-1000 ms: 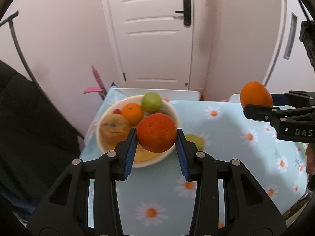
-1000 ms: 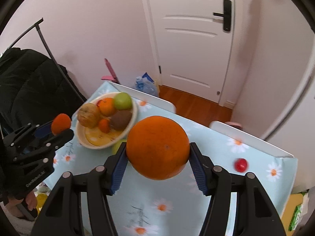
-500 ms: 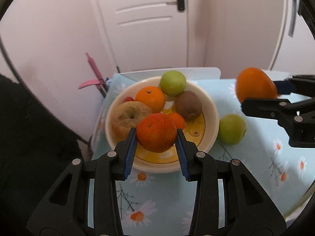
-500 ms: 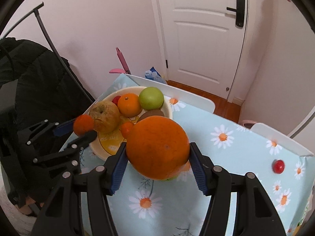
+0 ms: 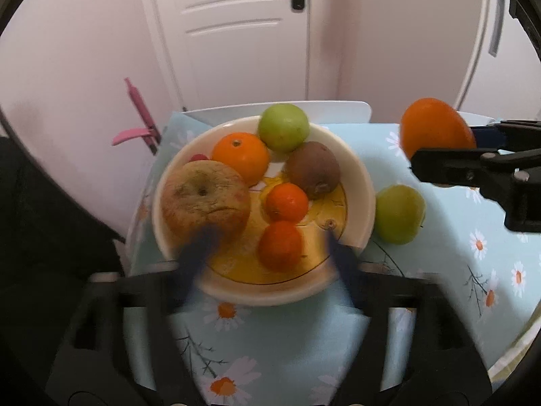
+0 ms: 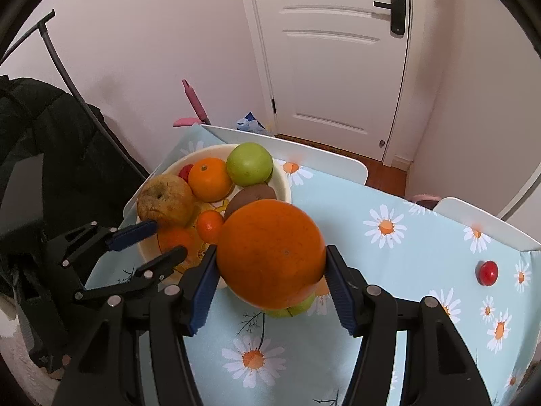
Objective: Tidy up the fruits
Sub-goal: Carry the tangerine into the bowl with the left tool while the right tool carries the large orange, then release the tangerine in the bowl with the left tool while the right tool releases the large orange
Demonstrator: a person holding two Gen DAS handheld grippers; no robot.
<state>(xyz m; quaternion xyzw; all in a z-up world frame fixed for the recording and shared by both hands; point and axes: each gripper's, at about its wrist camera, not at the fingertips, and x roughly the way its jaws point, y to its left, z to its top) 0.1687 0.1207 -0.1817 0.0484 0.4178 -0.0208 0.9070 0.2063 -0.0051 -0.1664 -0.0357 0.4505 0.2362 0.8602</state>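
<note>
A cream fruit bowl (image 5: 358, 169) holds a wrinkled apple (image 5: 206, 199), an orange (image 5: 241, 155), a green apple (image 5: 284, 127), a kiwi (image 5: 312, 169) and two small tangerines (image 5: 280, 243). My left gripper (image 5: 270, 253) is open over the bowl's near side, its fingers blurred, with one tangerine lying loose between them. My right gripper (image 6: 270, 284) is shut on a large orange (image 6: 270, 253) and holds it above the table, right of the bowl (image 6: 282, 176). A second green apple (image 5: 399, 213) lies on the cloth beside the bowl.
The table wears a light blue daisy cloth (image 6: 405, 237). A small red fruit (image 6: 488, 272) lies at its right side. White chair backs (image 6: 297, 149) stand behind the table. A black coat (image 6: 40, 128) hangs at the left, a white door (image 6: 331, 50) behind.
My left gripper has moved down to the bowl and opened, letting go of the small tangerine, which now lies in the bowl. My right gripper has come closer to the bowl with the large orange.
</note>
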